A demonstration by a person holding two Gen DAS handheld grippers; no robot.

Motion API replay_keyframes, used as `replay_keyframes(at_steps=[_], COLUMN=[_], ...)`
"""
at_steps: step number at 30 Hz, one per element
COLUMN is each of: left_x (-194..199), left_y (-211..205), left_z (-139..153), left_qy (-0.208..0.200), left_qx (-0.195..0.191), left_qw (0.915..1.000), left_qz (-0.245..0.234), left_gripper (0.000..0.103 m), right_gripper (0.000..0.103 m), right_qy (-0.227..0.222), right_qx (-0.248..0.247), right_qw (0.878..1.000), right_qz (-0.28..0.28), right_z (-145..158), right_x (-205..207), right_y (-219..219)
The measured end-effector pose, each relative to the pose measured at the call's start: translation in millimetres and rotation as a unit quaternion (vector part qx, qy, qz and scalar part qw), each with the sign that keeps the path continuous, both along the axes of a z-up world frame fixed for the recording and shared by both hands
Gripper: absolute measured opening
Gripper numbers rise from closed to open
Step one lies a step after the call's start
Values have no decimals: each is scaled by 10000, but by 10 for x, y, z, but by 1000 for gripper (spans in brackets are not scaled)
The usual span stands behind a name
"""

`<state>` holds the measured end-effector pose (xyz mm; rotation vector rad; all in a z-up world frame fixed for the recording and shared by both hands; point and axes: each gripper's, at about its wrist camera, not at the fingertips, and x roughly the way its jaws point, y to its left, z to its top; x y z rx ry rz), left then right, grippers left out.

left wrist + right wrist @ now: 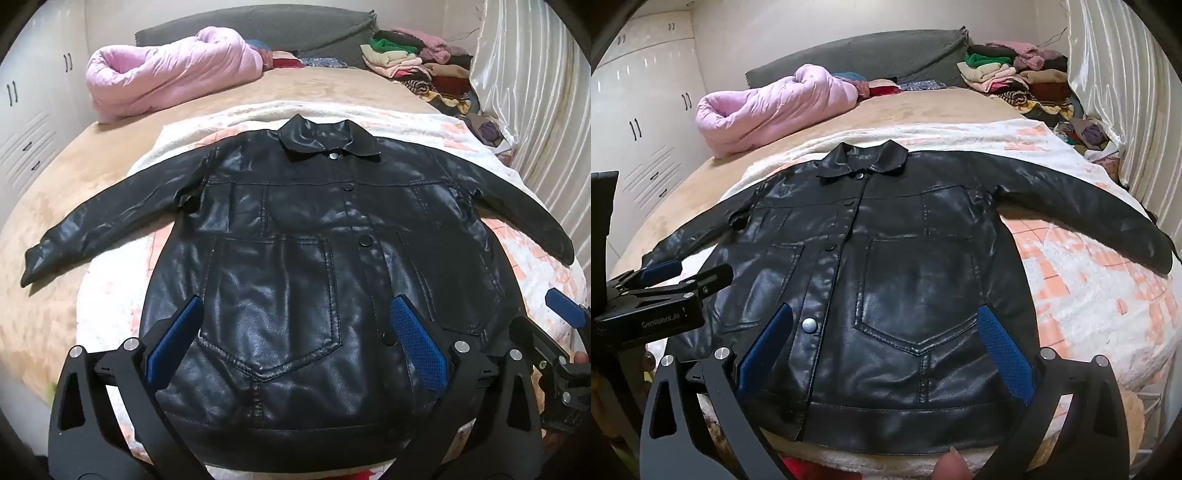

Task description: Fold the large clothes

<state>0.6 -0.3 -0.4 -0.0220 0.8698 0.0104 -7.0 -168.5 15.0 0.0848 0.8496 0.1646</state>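
A black leather jacket [295, 236] lies flat and buttoned on a white and pink blanket [110, 280], collar far, both sleeves spread out. It also shows in the right wrist view [908, 266]. My left gripper [295, 306] is open above the jacket's lower left pocket, blue pads wide apart, holding nothing. My right gripper [886, 314] is open above the lower right pocket, near the hem, empty. The right gripper shows at the right edge of the left wrist view [565, 314]; the left gripper shows at the left of the right wrist view [665, 273].
The blanket lies on a tan bed [92, 170]. A rolled pink quilt [166, 77] sits at the far left. A pile of folded clothes [413, 62] sits far right by a shiny curtain [535, 92]. White wardrobes [639, 110] stand left.
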Motion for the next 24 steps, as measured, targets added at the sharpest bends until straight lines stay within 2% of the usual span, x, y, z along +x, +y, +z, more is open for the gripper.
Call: replay_keyframes(at_steps=[24], left_x=[2], left_y=[38], left_z=[41], left_qy=[-73], left_qx=[18], left_qw=[10000], left_qz=[-14], left_gripper=[95], right_gripper=[99], right_qy=[-38], right_qx=[29], right_qw=[10000], right_qz=[5], right_z=[9], right_x=[-18], right_y=[-37])
